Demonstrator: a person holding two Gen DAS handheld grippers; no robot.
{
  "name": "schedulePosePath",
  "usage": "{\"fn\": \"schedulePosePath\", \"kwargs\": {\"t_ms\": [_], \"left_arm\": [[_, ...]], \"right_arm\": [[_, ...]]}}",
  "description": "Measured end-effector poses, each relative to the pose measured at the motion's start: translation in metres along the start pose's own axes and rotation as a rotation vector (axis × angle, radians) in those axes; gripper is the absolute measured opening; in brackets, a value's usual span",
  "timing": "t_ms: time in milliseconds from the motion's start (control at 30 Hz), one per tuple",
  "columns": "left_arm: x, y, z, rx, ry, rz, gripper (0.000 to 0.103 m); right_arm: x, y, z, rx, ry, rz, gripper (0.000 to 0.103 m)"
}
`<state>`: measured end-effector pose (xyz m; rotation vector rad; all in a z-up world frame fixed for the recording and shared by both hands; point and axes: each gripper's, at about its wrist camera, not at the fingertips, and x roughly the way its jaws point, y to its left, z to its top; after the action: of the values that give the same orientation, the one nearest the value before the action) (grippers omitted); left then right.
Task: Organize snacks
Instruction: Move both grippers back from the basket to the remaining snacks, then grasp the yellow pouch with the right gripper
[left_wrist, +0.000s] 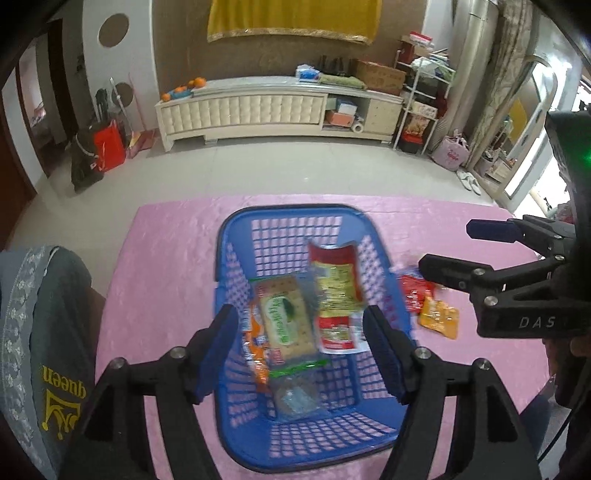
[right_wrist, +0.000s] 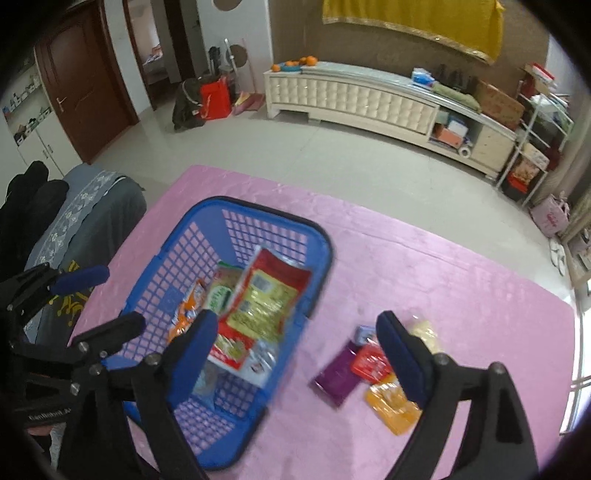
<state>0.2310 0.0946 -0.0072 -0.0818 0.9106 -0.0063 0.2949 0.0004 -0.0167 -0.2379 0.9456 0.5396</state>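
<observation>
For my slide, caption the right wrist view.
Open right tool above blue plastic basket; loose snack packets on pink tablecloth.

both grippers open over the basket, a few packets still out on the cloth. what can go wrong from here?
1. The purple packet, red packet and orange packet overlap on the pink tablecloth; the open right gripper might pinch two at once.
2. The tall red-and-yellow bag leans on the blue plastic basket wall, near the rim; another drop could tip it out.
3. Both views are motion-blurred, so aim may be off.
</observation>
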Motion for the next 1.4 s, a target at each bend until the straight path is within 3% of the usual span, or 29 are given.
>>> {"fn": "schedulePosePath", "kwargs": {"t_ms": [233, 467, 700, 1100, 1400], "left_arm": [[-0.009, -0.051, 0.004, 0.061, -0.014, -0.031, 0.071], [0.012, -0.111, -0.005, 0.151, 0.020, -0.048, 0.071], [0.041, -0.149, -0.015, 0.169, 0.055, -0.083, 0.071], [0.095, -0.192, -0.066, 0.232, 0.116, -0.073, 0.071], [0.146, -0.187, -0.081, 0.207, 0.199, -0.027, 0.071]], "right_arm": [[-0.029, -0.041, -0.024, 0.055, -0.018, -0.035, 0.090], [-0.032, -0.085, -0.053, 0.095, -0.004, -0.036, 0.090], [-0.025, -0.123, -0.088, 0.098, 0.010, -0.030, 0.090], [0.030, -0.145, -0.145, -0.080, 0.076, 0.057, 0.090], [0.088, -0.144, -0.157, -0.168, 0.136, 0.115, 0.090]]}}
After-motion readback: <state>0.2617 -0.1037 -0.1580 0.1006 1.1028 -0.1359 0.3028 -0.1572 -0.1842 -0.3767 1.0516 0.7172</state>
